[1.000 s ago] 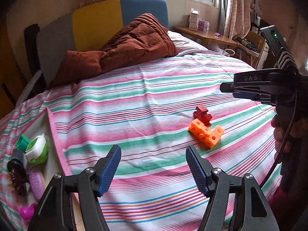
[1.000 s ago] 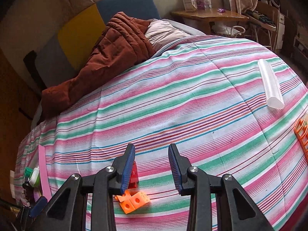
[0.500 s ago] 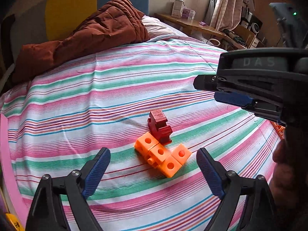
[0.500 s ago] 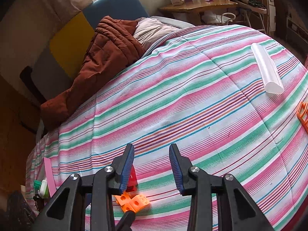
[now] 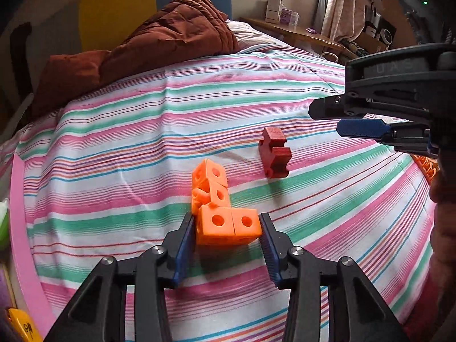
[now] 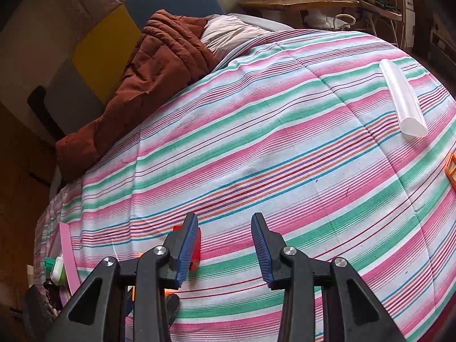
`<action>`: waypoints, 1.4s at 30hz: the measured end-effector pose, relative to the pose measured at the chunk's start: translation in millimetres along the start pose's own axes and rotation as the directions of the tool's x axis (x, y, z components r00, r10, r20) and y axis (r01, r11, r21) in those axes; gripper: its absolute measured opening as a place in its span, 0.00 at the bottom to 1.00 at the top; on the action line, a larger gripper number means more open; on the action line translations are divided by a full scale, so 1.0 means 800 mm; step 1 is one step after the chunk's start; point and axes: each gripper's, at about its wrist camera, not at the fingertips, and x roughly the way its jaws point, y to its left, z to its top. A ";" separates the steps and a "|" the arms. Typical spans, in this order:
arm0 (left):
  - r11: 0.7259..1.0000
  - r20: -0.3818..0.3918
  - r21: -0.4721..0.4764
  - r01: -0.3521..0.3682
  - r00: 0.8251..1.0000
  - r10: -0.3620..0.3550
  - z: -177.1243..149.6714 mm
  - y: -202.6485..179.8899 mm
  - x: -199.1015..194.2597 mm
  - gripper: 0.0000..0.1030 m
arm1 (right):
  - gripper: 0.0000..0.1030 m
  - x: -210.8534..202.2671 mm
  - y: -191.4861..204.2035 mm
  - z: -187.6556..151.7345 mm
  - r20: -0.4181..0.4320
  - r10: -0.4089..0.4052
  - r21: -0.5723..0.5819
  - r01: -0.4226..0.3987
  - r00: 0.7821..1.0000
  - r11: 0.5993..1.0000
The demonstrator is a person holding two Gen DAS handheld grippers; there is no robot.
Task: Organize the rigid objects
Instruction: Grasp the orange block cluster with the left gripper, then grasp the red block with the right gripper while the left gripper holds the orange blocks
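An L-shaped orange block piece (image 5: 221, 208) lies on the striped bedspread (image 5: 142, 142). My left gripper (image 5: 227, 238) has its blue pads on both sides of the piece's near end, touching or nearly so. A dark red block (image 5: 274, 156) stands just beyond it, to the right. My right gripper (image 6: 225, 242) is open and empty above the bed; the red block (image 6: 196, 245) peeks out behind its left finger. It also shows from the side at the right of the left wrist view (image 5: 370, 119).
A brown quilt (image 5: 148, 48) and pillow lie at the bed's head. A translucent white tube (image 6: 403, 99) lies at the right of the bed, with an orange basket edge (image 6: 450, 171) near it. A pink tray edge (image 5: 20, 228) with small items sits at the left.
My left gripper has moved forward and down to the orange piece and closed in around its near end. The piece now lies turned and a little apart from the red block. The right gripper has barely moved.
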 end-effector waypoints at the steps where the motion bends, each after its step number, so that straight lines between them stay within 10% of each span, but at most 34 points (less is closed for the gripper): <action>1: 1.000 0.003 -0.004 -0.012 1.000 0.012 -0.004 0.005 -0.005 0.43 | 0.38 0.003 0.002 -0.001 -0.011 -0.003 -0.010 0.003 1.000 1.000; 34: 0.997 0.107 0.003 -0.075 0.992 0.074 -0.060 0.024 -0.023 0.43 | 0.42 0.066 0.069 -0.021 -0.114 -0.071 -0.255 0.040 0.991 0.966; 37: 0.998 0.115 0.002 -0.070 0.991 0.069 -0.062 0.026 -0.024 0.43 | 0.14 0.076 0.086 -0.030 -0.075 -0.155 -0.356 0.118 0.985 0.927; 42: 0.998 0.126 -0.008 -0.065 0.990 0.065 -0.063 0.028 -0.024 0.43 | 0.14 0.081 0.106 -0.043 -0.057 -0.172 -0.458 0.127 0.983 0.880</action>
